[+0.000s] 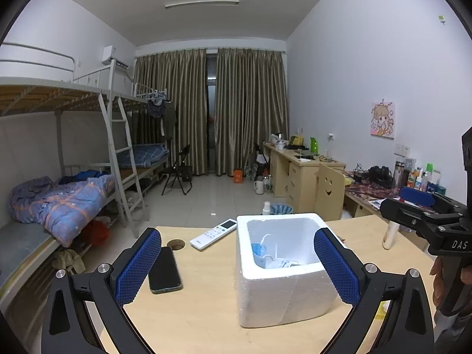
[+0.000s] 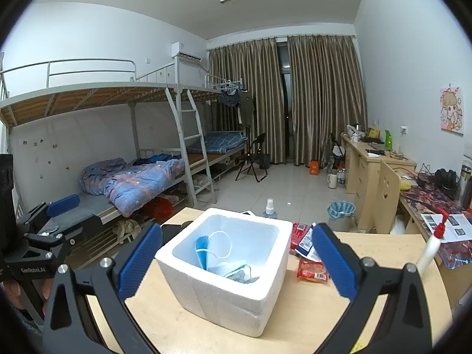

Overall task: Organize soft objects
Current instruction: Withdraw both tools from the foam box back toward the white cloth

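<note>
2 snack packets (image 2: pixel 309 253) lie beside foam box (image 2: pixel 236 289).

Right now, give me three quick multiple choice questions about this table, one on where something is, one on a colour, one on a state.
1. Where do the face masks lie?
A. inside the foam box
B. on the phone
C. on the floor

2. What colour are the pads of the right gripper?
A. red
B. blue
C. green

3. How does the left gripper stand?
A. shut on a mask
B. shut on the remote
C. open, holding nothing

Answers: 1 A, the masks sit within the box's white walls. 2 B, both pads are blue mesh. 3 C, its fingers stand wide apart with nothing between them.
</note>
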`<state>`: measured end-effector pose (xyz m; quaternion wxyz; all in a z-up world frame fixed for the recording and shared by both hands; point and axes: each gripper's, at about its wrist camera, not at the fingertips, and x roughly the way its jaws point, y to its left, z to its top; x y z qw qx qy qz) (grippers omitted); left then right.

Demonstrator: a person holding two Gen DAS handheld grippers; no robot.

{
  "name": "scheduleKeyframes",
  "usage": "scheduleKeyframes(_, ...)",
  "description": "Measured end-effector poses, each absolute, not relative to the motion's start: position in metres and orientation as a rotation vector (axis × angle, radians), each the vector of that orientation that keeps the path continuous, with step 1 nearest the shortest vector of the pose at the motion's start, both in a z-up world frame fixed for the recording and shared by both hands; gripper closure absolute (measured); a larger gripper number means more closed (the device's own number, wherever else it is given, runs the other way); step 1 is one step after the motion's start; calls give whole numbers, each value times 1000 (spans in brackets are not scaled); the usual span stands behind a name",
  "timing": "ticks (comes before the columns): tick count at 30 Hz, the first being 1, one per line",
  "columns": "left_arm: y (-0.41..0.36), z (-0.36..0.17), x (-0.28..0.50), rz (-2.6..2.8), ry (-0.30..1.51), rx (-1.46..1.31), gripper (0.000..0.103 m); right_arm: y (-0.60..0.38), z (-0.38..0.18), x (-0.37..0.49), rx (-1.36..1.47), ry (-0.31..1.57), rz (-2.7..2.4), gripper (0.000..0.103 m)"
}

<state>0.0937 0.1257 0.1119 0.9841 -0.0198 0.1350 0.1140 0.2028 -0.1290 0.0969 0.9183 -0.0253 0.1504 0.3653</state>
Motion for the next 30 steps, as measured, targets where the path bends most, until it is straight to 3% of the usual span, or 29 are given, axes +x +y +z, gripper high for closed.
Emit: scheduleKeyframes(30,52,94,28,120,194,-11,0,-197,80,126,3,190,663,0)
